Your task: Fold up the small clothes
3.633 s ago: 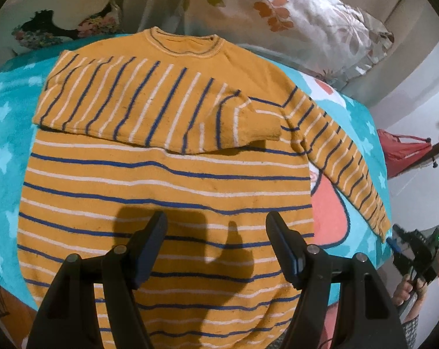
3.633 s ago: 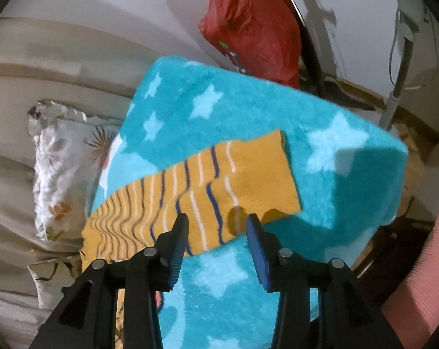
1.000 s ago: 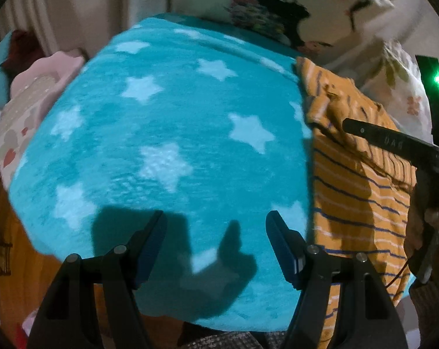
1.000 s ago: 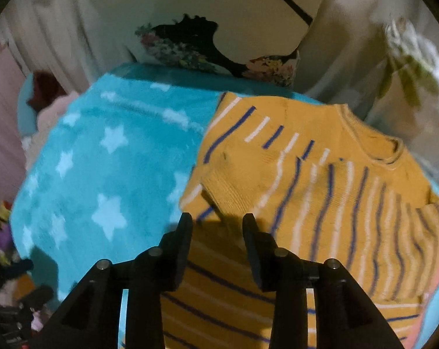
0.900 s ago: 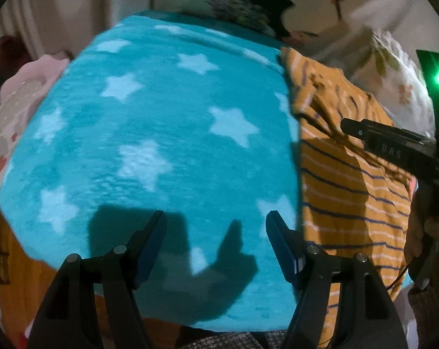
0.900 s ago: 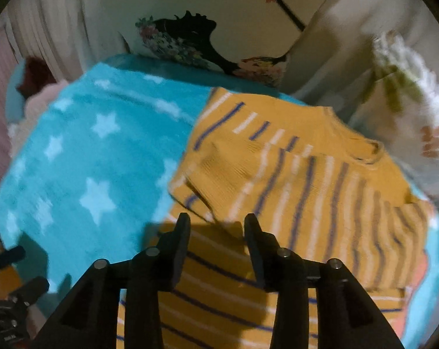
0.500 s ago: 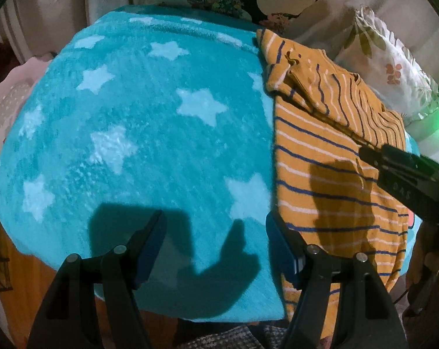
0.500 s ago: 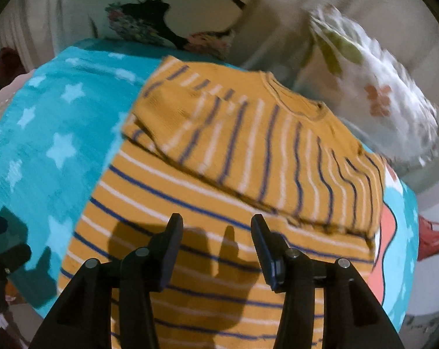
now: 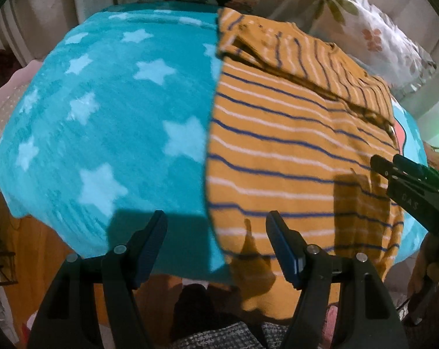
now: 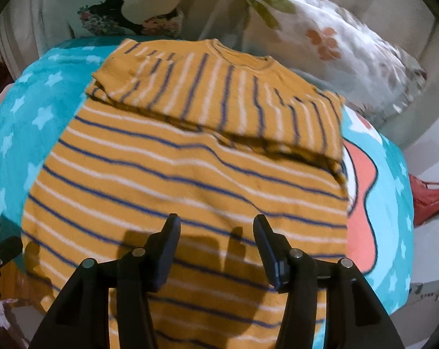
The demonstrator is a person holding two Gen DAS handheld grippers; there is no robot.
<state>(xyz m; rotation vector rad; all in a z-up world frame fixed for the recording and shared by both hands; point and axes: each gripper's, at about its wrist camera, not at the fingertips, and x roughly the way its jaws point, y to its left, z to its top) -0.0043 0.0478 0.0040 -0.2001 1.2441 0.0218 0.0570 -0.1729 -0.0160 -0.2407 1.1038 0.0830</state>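
The sweater (image 9: 292, 157) lies flat on the star blanket (image 9: 108, 122), both sleeves folded across the chest. The left tool (image 9: 216, 238) hangs open and empty over the sweater's left hem corner, edge running right between its fingers. The right tool (image 10: 216, 241) is open too, above the hem's middle, collar straight ahead. Left looks nearer an edge to grab. Only the right view shows the whole sleeve fold; only the left shows the hem drooping off the blanket.
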